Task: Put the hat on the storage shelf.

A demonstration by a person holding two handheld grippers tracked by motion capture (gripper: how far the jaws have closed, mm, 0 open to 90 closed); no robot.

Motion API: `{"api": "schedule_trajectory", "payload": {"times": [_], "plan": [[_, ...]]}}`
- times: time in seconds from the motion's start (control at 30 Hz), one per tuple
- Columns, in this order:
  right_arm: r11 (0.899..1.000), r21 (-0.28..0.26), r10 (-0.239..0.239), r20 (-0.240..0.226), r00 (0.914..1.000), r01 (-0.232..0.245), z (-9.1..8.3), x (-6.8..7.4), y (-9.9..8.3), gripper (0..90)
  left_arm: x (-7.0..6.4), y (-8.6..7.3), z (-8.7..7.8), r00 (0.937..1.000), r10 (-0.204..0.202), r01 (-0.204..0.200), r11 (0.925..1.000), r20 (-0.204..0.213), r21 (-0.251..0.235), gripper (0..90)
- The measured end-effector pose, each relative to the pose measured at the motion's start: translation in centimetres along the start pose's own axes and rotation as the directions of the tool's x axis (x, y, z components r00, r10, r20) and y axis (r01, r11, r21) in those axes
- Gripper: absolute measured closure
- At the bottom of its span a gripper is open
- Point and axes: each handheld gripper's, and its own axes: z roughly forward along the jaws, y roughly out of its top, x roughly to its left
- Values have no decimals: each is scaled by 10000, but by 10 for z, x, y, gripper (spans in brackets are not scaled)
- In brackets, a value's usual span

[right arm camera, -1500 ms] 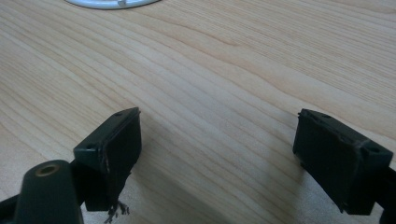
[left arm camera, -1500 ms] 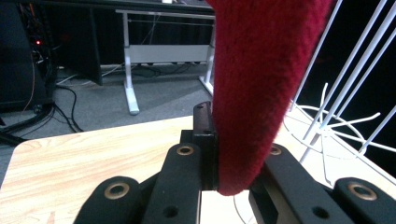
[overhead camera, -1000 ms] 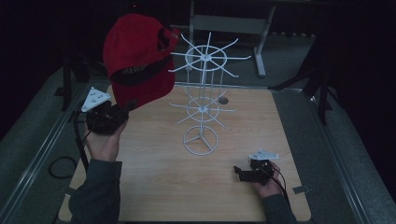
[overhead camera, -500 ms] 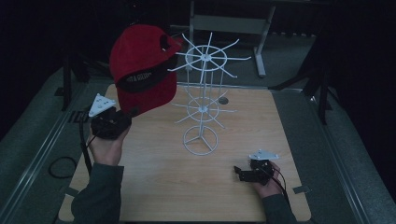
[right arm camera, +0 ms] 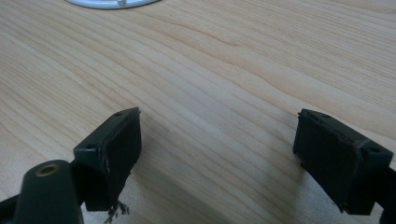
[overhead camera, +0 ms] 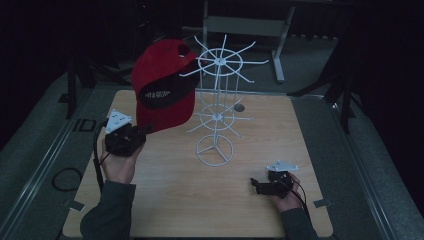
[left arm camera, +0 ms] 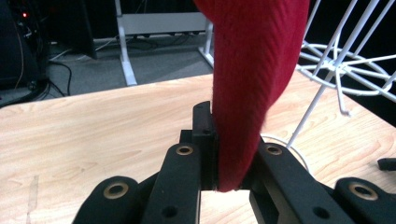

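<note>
Now your left gripper (overhead camera: 131, 136) clamps the red cap (overhead camera: 165, 85) by its brim, probably to hook it on the wire rack (overhead camera: 217, 107); your right gripper (overhead camera: 261, 186) rests wide open, empty, on the desk (overhead camera: 250, 135).

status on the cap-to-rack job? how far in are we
Done: the left gripper is shut on the brim of the red cap and has it lifted off the table. In hand: the cap is held up against the upper arms of the white wire rack, apparently not hung yet. Left: seat it on an arm and let go. The right gripper rests open on the table, holding nothing.
</note>
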Motion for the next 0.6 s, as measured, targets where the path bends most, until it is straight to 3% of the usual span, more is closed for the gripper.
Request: {"api": "schedule_trajectory", "payload": {"times": [0.5,0.6], "plan": [[10000,3,-4,-3,10000,4,0,0,0,152,-6,-23,4,9995,133,-137,9998,301,128,844],[10000,4,-12,2,10000,12,0,0,0,151,-5,-25,2,9985,138,-140,9999,536,29,797]]}}
